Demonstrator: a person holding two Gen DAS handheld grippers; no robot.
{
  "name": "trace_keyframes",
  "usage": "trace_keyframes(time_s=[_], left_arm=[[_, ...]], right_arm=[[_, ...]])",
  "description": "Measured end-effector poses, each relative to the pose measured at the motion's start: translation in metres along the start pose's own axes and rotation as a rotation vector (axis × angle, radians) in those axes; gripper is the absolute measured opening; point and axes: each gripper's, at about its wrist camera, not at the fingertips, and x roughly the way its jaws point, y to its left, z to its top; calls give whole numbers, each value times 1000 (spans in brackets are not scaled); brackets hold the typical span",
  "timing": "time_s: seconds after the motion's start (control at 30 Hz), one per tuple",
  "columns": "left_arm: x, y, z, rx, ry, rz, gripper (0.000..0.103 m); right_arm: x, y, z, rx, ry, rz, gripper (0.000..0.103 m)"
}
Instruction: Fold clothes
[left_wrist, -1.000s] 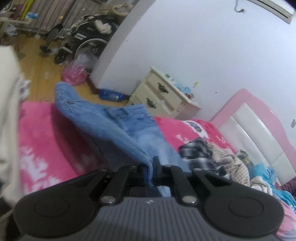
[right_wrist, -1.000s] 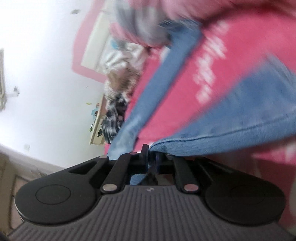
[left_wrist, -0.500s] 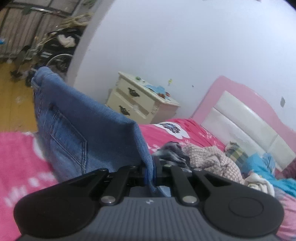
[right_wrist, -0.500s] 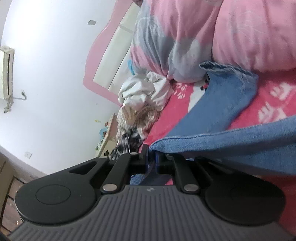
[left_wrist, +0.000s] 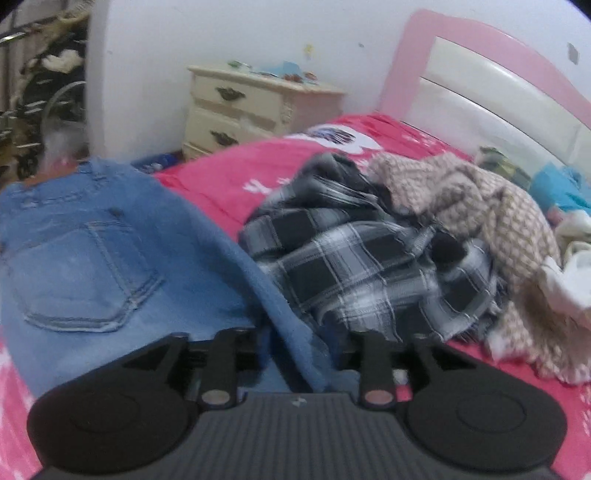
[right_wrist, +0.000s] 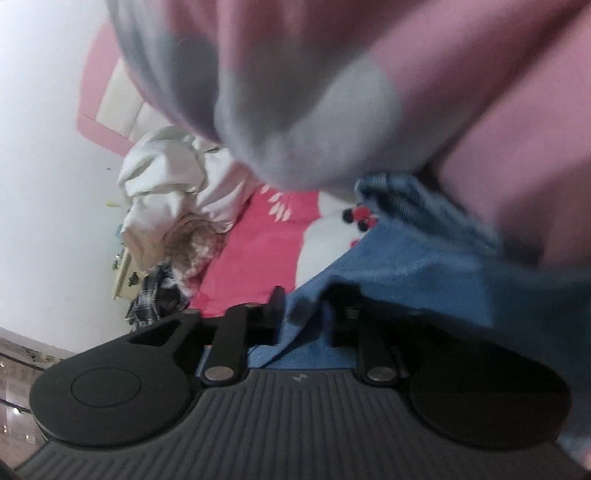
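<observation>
Both grippers, left (left_wrist: 301, 341) and right (right_wrist: 304, 312), have opened, fingers spread; jeans (left_wrist: 85, 254) released on bed (left_wrist: 229, 177). Fold laid.

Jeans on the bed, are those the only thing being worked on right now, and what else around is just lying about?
In the job:
jeans, laid on the red bedsheet
left tongs, open around a denim fold
right tongs, open over denim

Just lying about:
plaid shirt
beige checked garment
white clothes
pink quilt
nightstand

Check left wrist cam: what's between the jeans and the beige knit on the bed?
The black-and-white plaid shirt lies between the jeans and the beige knit.
</observation>
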Motion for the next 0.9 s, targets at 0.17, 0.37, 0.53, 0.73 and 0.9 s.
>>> trace_keyframes(time_s=[0.17, 0.37, 0.53, 0.73, 0.9], left_arm=[[-4, 22, 18, -18, 74, -141, 54], [-63, 88, 53, -123, 107, -354, 62], [-95, 166, 66, -243, 47, -169, 63], [-84, 236, 39, -400, 160, -94, 62], [-56, 259, 15, -565, 197, -193, 62]], right_arm=[[-19, -7, 13, 86, 9, 93, 59], [-27, -13, 20, 135, 32, 158, 66], [-23, -12, 15, 126, 31, 141, 66], [-46, 10, -14, 58, -26, 161, 66], [-43, 0, -70, 187, 72, 223, 72]])
